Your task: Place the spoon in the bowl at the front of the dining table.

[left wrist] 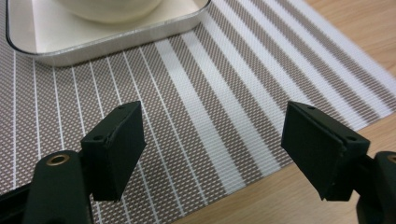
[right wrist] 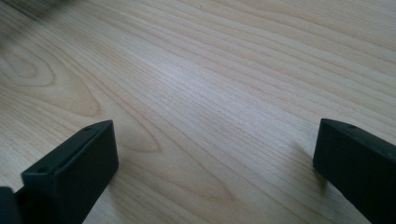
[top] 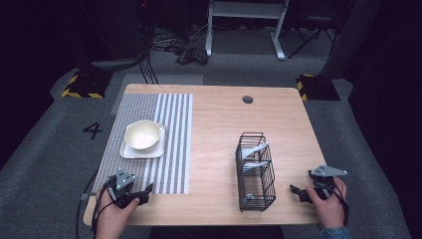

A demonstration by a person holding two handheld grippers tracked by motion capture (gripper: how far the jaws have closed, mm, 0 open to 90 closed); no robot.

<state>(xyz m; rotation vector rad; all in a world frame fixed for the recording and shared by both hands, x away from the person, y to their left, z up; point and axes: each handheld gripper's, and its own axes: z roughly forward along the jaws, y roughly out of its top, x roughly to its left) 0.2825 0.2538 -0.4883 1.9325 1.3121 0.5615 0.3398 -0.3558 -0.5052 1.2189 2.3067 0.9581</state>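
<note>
In the left gripper view the bowl (left wrist: pixel 109 8) and its square plate (left wrist: pixel 112 39) run off the top edge, while the pale items inside the wire basket (top: pixel 255 172) are too small to identify.

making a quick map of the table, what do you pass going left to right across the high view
left gripper → striped placemat, with the square plate and cream bowl on it → bare wooden table → black wire basket → right gripper
</note>
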